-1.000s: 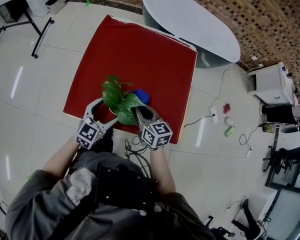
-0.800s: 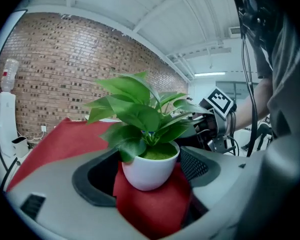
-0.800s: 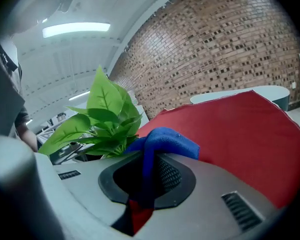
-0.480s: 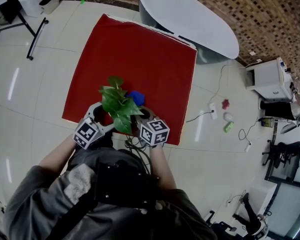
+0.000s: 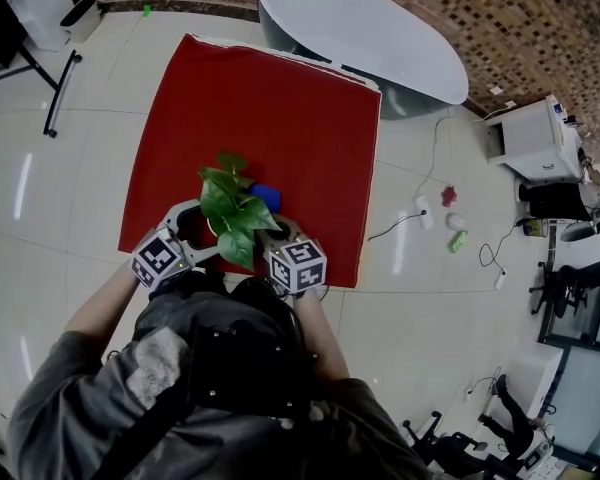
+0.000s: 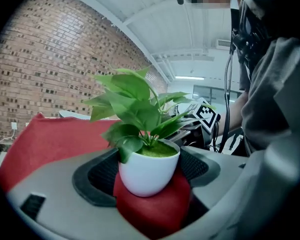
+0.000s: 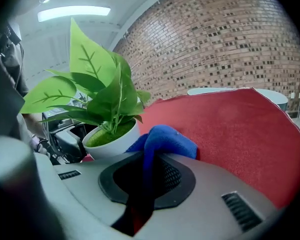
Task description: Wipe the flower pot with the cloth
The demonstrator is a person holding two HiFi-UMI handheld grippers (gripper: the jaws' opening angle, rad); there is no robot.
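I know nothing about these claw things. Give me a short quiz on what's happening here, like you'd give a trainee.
1. True or false: the left claw grips the white flower pot.
2. What does the right claw hold? A) a sponge B) a blue cloth C) a leaf
3. Fill in: the cover under the pot is coloured ___.
Key: 1 true; 2 B; 3 red.
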